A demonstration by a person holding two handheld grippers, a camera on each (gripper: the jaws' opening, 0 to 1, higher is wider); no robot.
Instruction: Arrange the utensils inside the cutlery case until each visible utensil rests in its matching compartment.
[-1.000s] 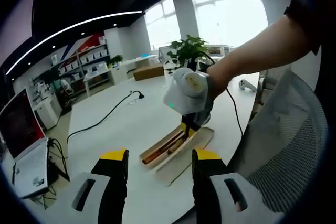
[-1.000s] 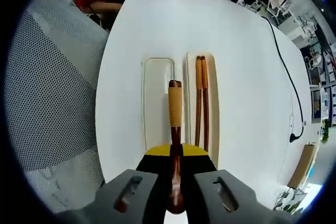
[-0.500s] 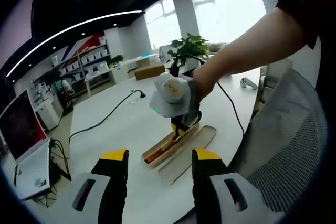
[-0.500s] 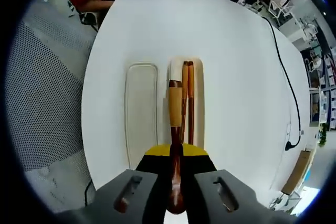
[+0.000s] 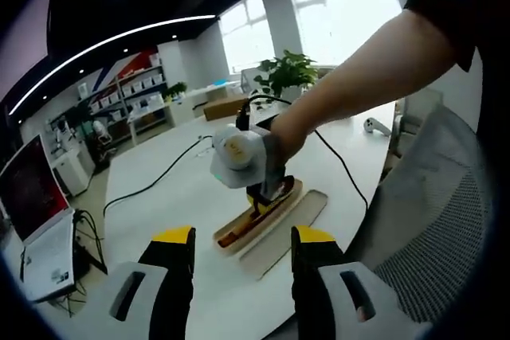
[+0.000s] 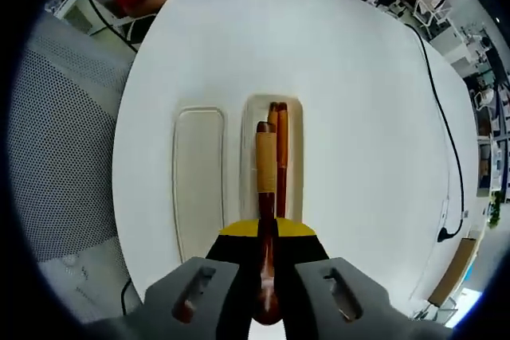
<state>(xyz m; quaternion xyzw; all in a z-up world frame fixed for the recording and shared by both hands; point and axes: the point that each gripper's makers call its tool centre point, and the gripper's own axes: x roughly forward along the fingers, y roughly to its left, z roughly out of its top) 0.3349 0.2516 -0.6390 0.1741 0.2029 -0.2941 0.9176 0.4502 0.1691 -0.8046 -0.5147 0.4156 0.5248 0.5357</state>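
Right gripper holds a dark wooden utensil with a tan wrapped handle clamped between its jaws, handle pointing forward. Its long axis runs parallel to the cream oblong cutlery case tray directly beneath — the tray already holding a pair of reddish-brown wooden chopsticks. A matching empty cream tray or lid lies just beside it on the white table. Left gripper hovers near the table edge, jaws wide apart, farther from the case.
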